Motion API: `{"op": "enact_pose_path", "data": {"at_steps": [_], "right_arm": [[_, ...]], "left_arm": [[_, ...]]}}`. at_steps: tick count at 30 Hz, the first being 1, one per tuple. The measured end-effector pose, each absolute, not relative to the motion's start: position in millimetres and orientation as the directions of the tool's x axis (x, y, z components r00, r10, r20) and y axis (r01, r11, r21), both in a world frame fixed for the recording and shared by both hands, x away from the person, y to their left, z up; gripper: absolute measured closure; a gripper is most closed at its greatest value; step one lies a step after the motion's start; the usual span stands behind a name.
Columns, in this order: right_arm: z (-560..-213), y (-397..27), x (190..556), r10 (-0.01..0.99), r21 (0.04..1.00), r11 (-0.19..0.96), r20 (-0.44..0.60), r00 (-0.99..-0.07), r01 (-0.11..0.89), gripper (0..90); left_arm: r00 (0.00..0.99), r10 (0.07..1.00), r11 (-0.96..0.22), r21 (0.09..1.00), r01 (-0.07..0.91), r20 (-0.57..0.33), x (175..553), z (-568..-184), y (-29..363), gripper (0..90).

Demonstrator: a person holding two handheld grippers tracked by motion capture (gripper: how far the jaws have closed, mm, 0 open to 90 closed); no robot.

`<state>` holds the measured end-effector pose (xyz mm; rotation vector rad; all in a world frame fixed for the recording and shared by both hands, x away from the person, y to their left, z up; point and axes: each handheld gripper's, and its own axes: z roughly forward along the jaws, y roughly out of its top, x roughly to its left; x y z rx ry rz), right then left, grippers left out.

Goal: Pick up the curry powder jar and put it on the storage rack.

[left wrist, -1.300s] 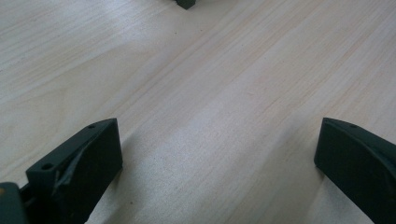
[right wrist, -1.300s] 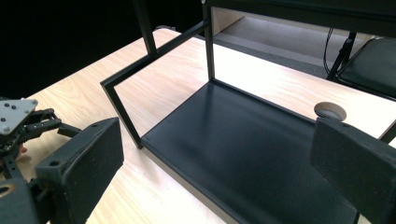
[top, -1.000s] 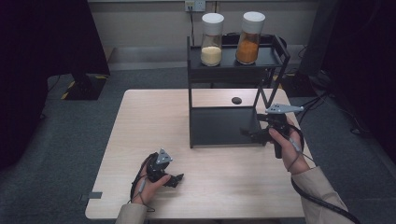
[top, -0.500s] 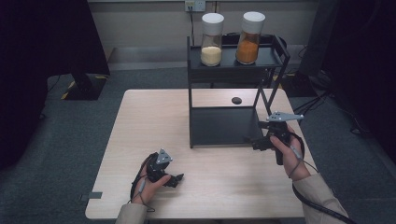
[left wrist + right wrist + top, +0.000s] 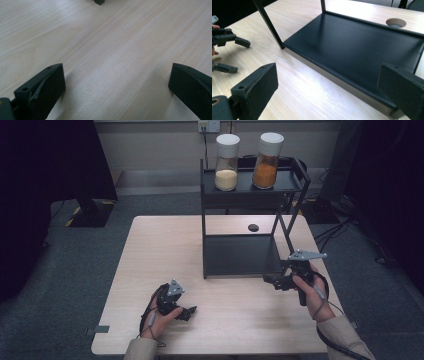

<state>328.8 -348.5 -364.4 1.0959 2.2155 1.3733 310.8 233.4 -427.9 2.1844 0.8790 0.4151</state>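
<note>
A black two-tier rack (image 5: pixel 241 254) stands on the far right half of the wooden table (image 5: pixel 165 250). On its top shelf stand two white-lidded jars, one with pale grain (image 5: pixel 226 164) and one with orange powder (image 5: pixel 266 161). My left gripper (image 5: pixel 189 313) rests low near the table's front edge, open, with bare wood between its jaws (image 5: pixel 116 82). My right gripper (image 5: pixel 269 281) hovers at the rack's front right corner, open and holding nothing. In the right gripper view it (image 5: pixel 328 85) faces the bare lower shelf (image 5: pixel 362 47).
A small round cable hole (image 5: pixel 253 227) sits in the table behind the rack, also seen as a hole (image 5: pixel 395 23) past the lower shelf. The rack's front post (image 5: pixel 268 23) rises left of the shelf. My left gripper (image 5: pixel 230 53) shows beyond it.
My right gripper has drawn back toward the near edge of the table, away from the rack's lower shelf. The left gripper has stayed where it was.
</note>
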Motion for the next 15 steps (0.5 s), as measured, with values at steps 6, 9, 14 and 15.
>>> {"op": "enact_pose_path", "data": {"at_steps": [6,9,14,15], "right_arm": [[-374,-355,325,0.749,0.858,0.244,0.13,-0.65,0.453,2.2],[-378,-358,323,0.75,0.856,0.243,0.132,-0.648,0.456,2.3],[-387,-365,317,0.755,0.849,0.243,0.137,-0.641,0.468,2.3],[-388,-366,317,0.757,0.849,0.243,0.137,-0.639,0.47,2.3]], "left_arm": [[0.714,0.7,-0.497,0.734,0.463,0.024,311,-428,233,0.1],[0.714,0.7,-0.498,0.734,0.463,0.024,311,-428,233,0.1],[0.714,0.7,-0.497,0.734,0.463,0.024,311,-428,233,0.1],[0.714,0.7,-0.497,0.734,0.463,0.024,311,-428,233,0.1]]}}
